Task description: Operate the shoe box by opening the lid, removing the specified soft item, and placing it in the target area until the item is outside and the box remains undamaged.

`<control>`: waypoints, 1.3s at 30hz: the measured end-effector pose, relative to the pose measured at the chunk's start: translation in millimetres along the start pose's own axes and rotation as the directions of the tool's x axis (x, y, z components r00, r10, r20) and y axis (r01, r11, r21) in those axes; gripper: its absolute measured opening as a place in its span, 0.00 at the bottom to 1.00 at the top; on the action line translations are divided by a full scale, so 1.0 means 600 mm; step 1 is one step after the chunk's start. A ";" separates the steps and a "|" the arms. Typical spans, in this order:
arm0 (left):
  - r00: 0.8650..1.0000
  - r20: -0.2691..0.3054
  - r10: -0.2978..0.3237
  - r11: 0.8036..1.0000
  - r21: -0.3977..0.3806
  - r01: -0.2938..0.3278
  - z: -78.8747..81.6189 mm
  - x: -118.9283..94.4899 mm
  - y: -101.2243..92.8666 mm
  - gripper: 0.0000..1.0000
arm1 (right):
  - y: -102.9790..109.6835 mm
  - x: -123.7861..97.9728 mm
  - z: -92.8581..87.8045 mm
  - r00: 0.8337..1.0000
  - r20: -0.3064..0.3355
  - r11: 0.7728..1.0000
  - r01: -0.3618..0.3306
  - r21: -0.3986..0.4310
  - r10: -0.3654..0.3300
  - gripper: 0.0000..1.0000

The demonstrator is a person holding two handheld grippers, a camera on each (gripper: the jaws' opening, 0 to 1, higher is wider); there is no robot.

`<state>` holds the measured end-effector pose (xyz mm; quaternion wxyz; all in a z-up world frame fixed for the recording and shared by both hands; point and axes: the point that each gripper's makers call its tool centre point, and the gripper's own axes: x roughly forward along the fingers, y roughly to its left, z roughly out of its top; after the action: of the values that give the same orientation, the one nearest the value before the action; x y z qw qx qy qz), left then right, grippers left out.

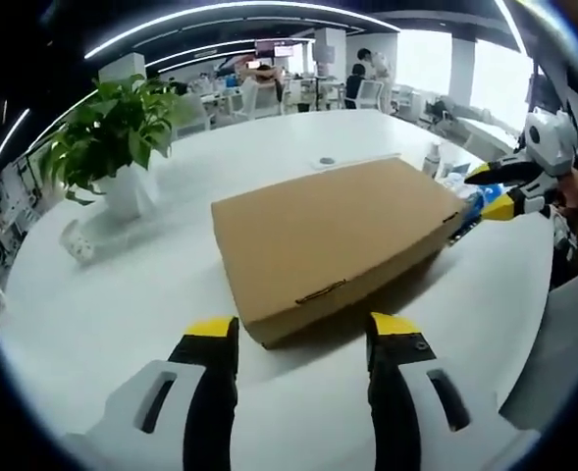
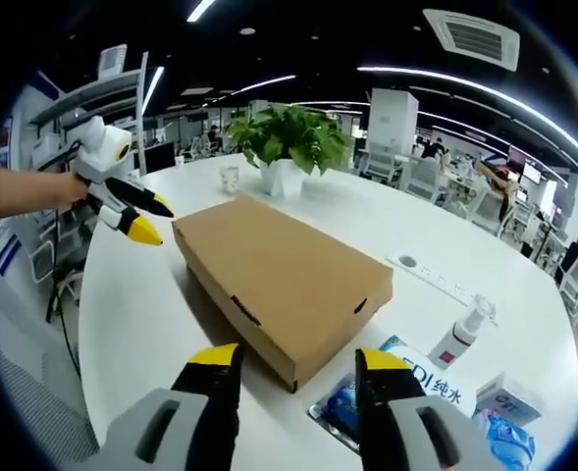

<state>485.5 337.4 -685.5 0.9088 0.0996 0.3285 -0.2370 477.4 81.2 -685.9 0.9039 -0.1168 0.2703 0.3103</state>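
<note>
shoe box [image 1: 338, 245] lid shut, both grippers' jaws apart, off its edges

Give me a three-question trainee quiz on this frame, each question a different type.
1. True or false: the shoe box lid is closed.
2. Multiple choice: what stands on the table beyond the box in the left gripper view? A) potted plant B) kettle C) laptop
3. Fill in: both the left claw and the right claw are ___ and hold nothing.

Key: 1 true; 2 A; 3 open.
</note>
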 end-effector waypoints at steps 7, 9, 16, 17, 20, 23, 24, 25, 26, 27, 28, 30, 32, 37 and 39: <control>0.998 0.054 -0.010 1.000 -0.017 0.011 0.007 -0.030 -0.022 0.63 | -0.001 -0.028 -0.006 1.000 0.017 1.000 0.017 0.017 -0.017 0.54; 0.997 0.069 -0.020 1.000 -0.014 0.021 0.010 -0.037 -0.031 0.65 | -0.003 -0.039 -0.010 0.999 0.019 0.999 0.025 0.032 -0.026 0.57; 0.992 0.125 -0.031 0.999 -0.015 0.033 0.018 -0.065 -0.053 0.72 | -0.012 -0.077 -0.021 0.997 0.038 0.997 0.058 0.044 -0.059 0.66; 0.990 0.134 -0.033 0.999 -0.014 0.035 0.018 -0.069 -0.057 0.73 | -0.013 -0.081 -0.022 0.997 0.040 0.997 0.062 0.045 -0.064 0.68; 0.987 0.149 -0.055 0.998 -0.006 0.056 0.015 -0.078 -0.070 0.76 | -0.017 -0.097 -0.028 0.995 0.049 0.995 0.082 0.053 -0.085 0.71; 0.986 0.152 -0.073 0.997 -0.004 0.074 0.010 -0.083 -0.082 0.78 | -0.019 -0.109 -0.033 0.993 0.059 0.992 0.097 0.077 -0.101 0.73; 0.985 0.153 -0.075 0.997 -0.008 0.077 0.008 -0.085 -0.085 0.78 | -0.020 -0.116 -0.036 0.991 0.065 0.990 0.110 0.086 -0.115 0.74; 0.986 0.152 -0.075 0.997 -0.008 0.077 0.006 -0.087 -0.087 0.78 | -0.020 -0.120 -0.038 0.990 0.068 0.989 0.113 0.091 -0.120 0.75; 0.986 0.154 -0.072 0.997 -0.008 0.074 0.005 -0.090 -0.088 0.79 | -0.022 -0.127 -0.042 0.989 0.073 0.987 0.123 0.100 -0.130 0.76; 0.985 0.155 -0.070 0.997 -0.010 0.073 0.004 -0.092 -0.089 0.79 | -0.022 -0.131 -0.044 0.988 0.073 0.987 0.126 0.101 -0.133 0.76; 0.985 0.159 -0.068 0.997 -0.015 0.071 0.003 -0.095 -0.091 0.80 | -0.024 -0.137 -0.049 0.987 0.073 0.985 0.139 0.103 -0.147 0.77; 0.982 0.174 -0.070 0.997 -0.016 0.074 0.003 -0.102 -0.097 0.82 | -0.028 -0.150 -0.055 0.983 0.079 0.982 0.156 0.110 -0.165 0.78; 0.978 0.189 -0.084 0.996 -0.006 0.087 0.004 -0.107 -0.106 0.84 | -0.033 -0.162 -0.060 0.980 0.083 0.978 0.174 0.114 -0.183 0.78; 0.973 0.210 -0.095 0.995 0.008 0.096 0.004 -0.122 -0.127 0.89 | -0.038 -0.196 -0.080 0.970 0.095 0.969 0.210 0.129 -0.223 0.79; 0.971 0.221 -0.095 0.995 0.015 0.094 0.005 -0.128 -0.134 0.90 | -0.040 -0.208 -0.092 0.968 0.085 0.966 0.226 0.127 -0.237 0.81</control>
<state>395.7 294.6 -636.0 0.9273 0.0591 0.2290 -0.2903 387.2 -20.7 -660.3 0.9515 -0.0793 0.2269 0.1918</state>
